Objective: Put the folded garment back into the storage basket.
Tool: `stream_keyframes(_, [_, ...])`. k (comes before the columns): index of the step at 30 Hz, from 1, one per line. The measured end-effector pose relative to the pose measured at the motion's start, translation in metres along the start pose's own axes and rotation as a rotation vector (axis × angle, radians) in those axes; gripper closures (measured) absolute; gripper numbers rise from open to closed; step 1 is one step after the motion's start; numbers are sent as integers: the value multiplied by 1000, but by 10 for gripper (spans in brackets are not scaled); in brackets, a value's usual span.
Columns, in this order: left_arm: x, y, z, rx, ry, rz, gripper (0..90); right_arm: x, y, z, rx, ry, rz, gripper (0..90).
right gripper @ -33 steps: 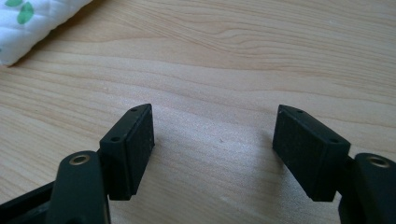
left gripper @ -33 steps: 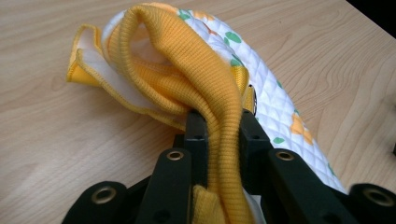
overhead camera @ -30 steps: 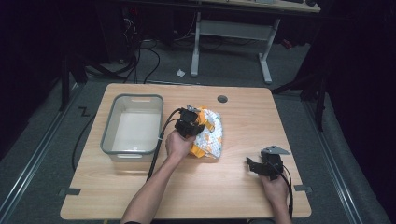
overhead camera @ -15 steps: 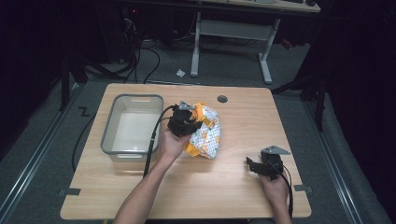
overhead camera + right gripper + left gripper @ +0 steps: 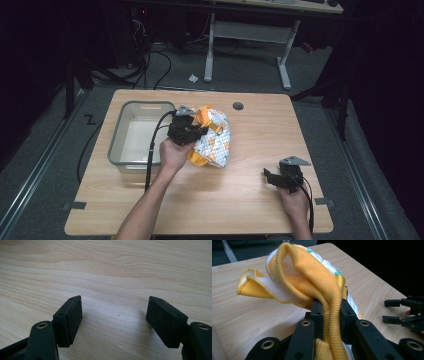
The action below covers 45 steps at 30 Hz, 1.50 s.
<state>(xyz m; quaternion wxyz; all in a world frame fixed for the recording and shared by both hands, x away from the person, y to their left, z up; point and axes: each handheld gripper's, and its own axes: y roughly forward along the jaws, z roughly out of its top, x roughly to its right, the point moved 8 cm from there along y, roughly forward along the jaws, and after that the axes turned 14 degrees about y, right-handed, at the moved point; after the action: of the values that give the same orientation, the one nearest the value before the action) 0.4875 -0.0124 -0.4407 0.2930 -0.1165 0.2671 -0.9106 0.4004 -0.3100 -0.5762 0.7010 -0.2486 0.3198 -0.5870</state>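
Since the earlier frame the left gripper (image 5: 191,131) had lifted the orange-trimmed garment (image 5: 214,140) toward the grey bin (image 5: 116,145) (fingers clamped on its ribbed cuff), binning seemingly pending, right gripper (image 5: 274,176) idle with fingers wide over the tabletop (image 5: 250,200).

Left tongs (image 5: 192,131): held in the left hand (image 5: 173,152), forearm reaching in from the bottom edge and angled up and right; jaws pinched tight on a yellow ribbed cloth band (image 5: 329,302), almost no gap. Right tongs (image 5: 272,177): in the right hand (image 5: 295,200) near the table's front right, jaws spread wide, nothing between them, tips low over the table (image 5: 112,272), possibly touching it; hard to tell. The two tongs are well apart.
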Motion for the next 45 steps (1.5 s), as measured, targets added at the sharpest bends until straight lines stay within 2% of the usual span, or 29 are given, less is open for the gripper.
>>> stream_keyframes(4, [-4, -11, -1, 24, -17, -13, 776, 0, 0, 0, 0, -1, 0, 293])
stream_keyframes(10, [-15, -32, -2, 69, -51, -8, 776, 0, 0, 0, 0, -1, 0, 292])
stream_keyframes(23, [-36, -70, -6, 109, -78, 15, 776, 0, 0, 0, -1, 1, 0, 292])
stream_keyframes(30, [-44, -84, -8, 115, -69, 33, 775, 0, 0, 0, -1, 1, 0, 292])
stream_keyframes(37, [-58, -100, -18, 115, -92, 71, 775, 0, 0, 0, -1, 1, 0, 292])
stream_keyframes(42, [-64, -108, -22, 122, -104, 73, 775, 0, 0, 0, -1, 1, 0, 292])
stream_keyframes(45, [-71, -115, -28, 113, -111, 90, 775, 0, 0, 0, -1, 1, 0, 292])
